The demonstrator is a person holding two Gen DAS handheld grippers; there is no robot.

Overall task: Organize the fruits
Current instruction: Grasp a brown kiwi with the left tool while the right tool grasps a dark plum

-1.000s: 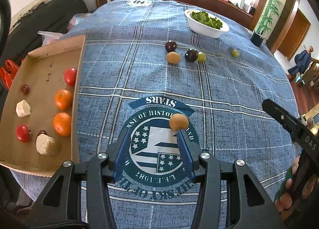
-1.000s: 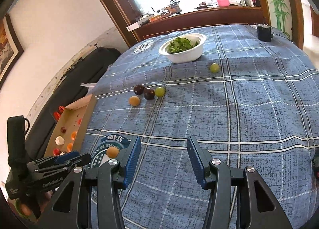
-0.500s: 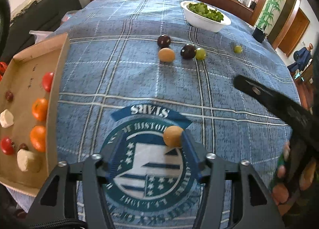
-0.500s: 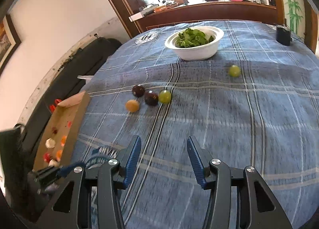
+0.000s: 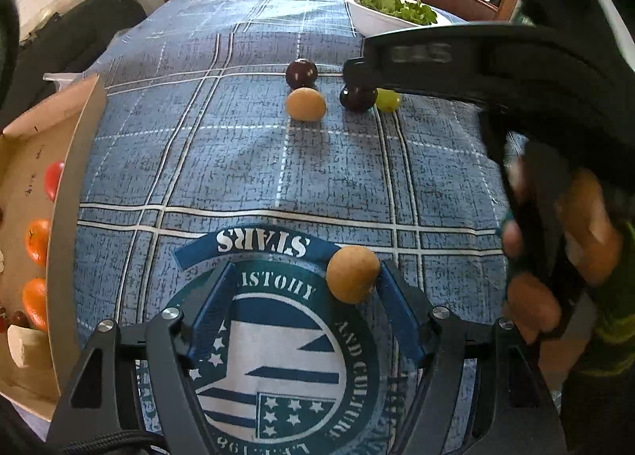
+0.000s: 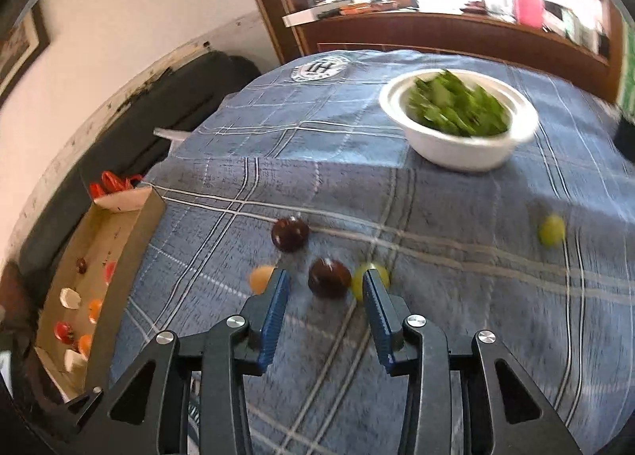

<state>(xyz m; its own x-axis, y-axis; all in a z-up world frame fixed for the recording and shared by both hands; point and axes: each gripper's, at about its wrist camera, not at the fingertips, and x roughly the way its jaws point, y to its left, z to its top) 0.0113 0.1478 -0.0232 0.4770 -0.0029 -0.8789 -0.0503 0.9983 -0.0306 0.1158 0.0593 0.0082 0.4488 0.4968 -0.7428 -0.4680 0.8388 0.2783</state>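
My left gripper (image 5: 305,272) is open; a tan round fruit (image 5: 352,273) rests on the cloth against its right finger. My right gripper (image 6: 324,280) is open and low over the cloth, with a dark plum (image 6: 329,277) between its fingertips. Beside it lie a second dark plum (image 6: 289,233), a tan fruit (image 6: 260,278) and a green grape (image 6: 359,282). Another green grape (image 6: 551,230) lies further right. In the left wrist view the right gripper's arm reaches over the plum (image 5: 358,98). The cardboard tray (image 5: 79,161) at the left holds oranges, tomatoes and pale pieces.
A white bowl of green leaves (image 6: 460,118) stands at the back of the blue checked tablecloth (image 5: 246,161). A dark sofa (image 6: 131,129) runs along the wall to the left. A wooden counter with a pink bottle (image 6: 528,2) is behind the table.
My right gripper has moved forward and left across the table, down to the dark plum. My left gripper has crept forward, so the tan fruit now sits at its right finger.
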